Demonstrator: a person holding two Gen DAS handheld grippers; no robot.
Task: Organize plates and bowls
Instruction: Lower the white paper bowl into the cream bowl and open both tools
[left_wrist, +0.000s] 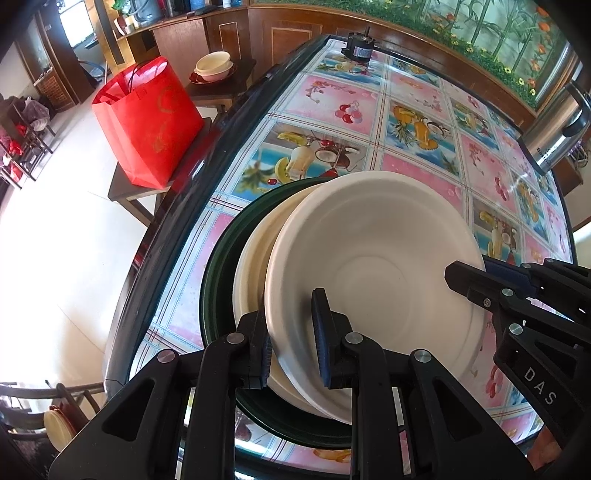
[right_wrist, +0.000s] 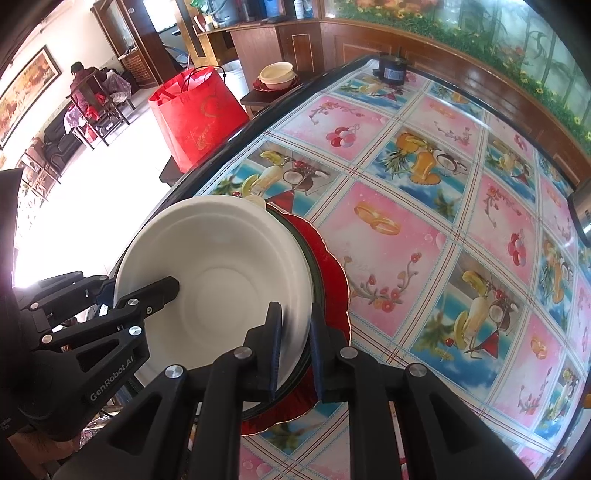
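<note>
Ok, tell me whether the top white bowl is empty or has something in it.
Empty. The white bowl shows a bare, clean inside in both wrist views, nothing lying in it. The left gripper and right gripper pinch its rim.

Past the stacked bowls (right_wrist: 221, 266) your way across the table (right_wrist: 424, 229) lies open. A small motor (right_wrist: 392, 70) blocks the far edge, a steel kettle (left_wrist: 557, 133) the right side, a red bag (left_wrist: 147, 122) stands off the left.

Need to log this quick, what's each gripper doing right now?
Left gripper: shut on the white bowl rim.
Right gripper: shut on the same bowl's opposite rim.
</note>
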